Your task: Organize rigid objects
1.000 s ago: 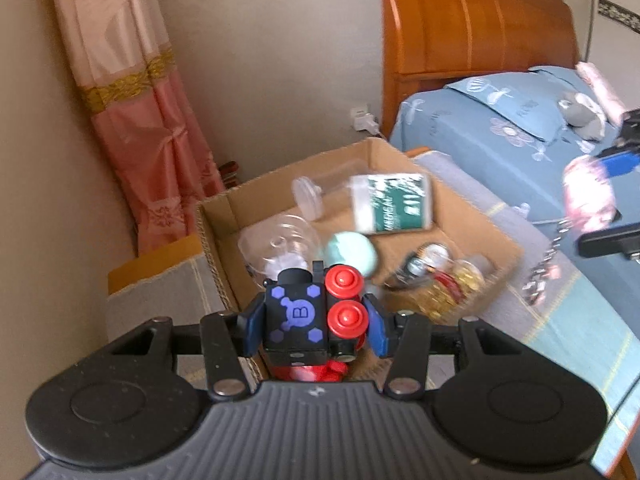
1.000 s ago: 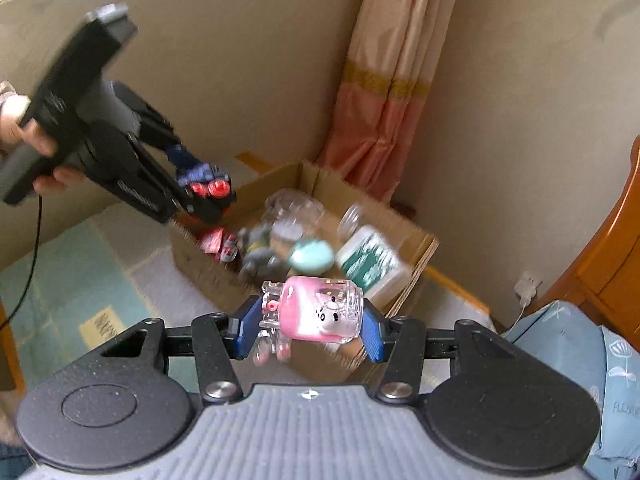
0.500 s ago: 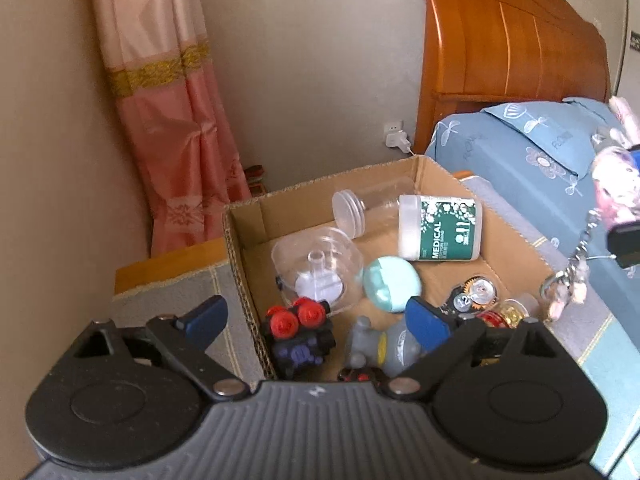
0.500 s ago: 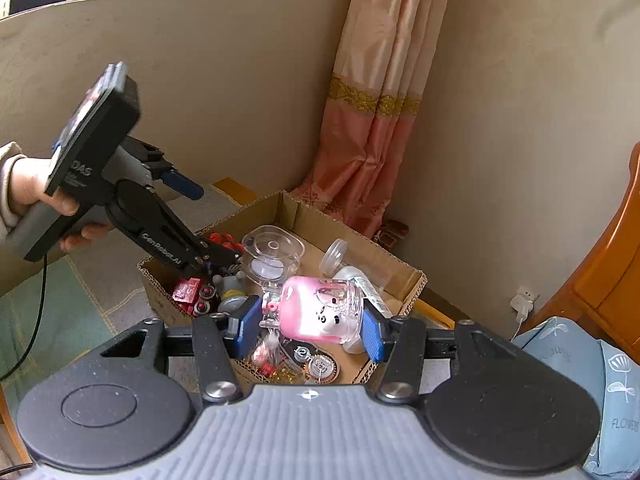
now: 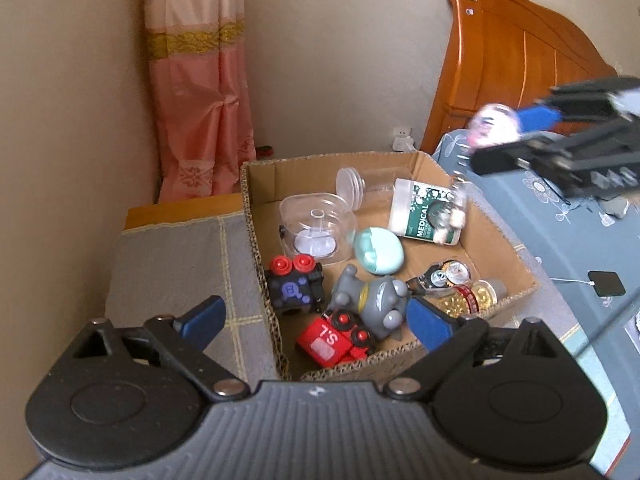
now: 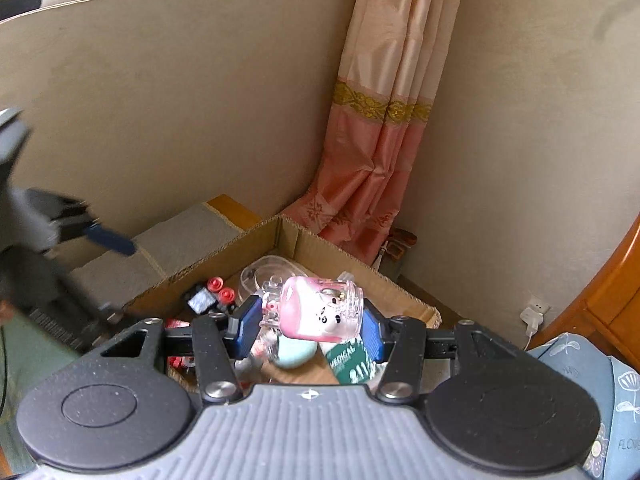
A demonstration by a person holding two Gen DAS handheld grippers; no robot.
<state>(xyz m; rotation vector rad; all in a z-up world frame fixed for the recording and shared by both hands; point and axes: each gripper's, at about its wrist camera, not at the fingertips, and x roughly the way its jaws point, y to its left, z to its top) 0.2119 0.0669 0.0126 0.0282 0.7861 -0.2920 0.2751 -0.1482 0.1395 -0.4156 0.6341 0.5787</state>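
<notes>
A cardboard box (image 5: 510, 240) holds the black cube toy with red knobs (image 5: 294, 284), a grey figure (image 5: 374, 300), a red toy (image 5: 330, 344), a clear dish (image 5: 316, 228), a teal egg (image 5: 378, 250) and a white-green MEDICAL jar (image 5: 424, 212). My left gripper (image 5: 316, 320) is open and empty, above the box's near corner. My right gripper (image 6: 310, 326) is shut on a pink clear keychain case (image 6: 320, 312), held above the box (image 6: 224, 256). Its chain (image 5: 456, 196) dangles over the jar in the left wrist view.
The box sits on a grey cushioned bench (image 5: 172, 264) in a room corner. A pink curtain (image 5: 200, 120) hangs behind. A wooden headboard (image 5: 520, 60) and a blue bed (image 5: 560, 240) lie to the right. A wall socket (image 5: 402, 138) is behind the box.
My left gripper opened and let the black cube toy fall into the box, then drew back. My right gripper carried the pink case in over the box.
</notes>
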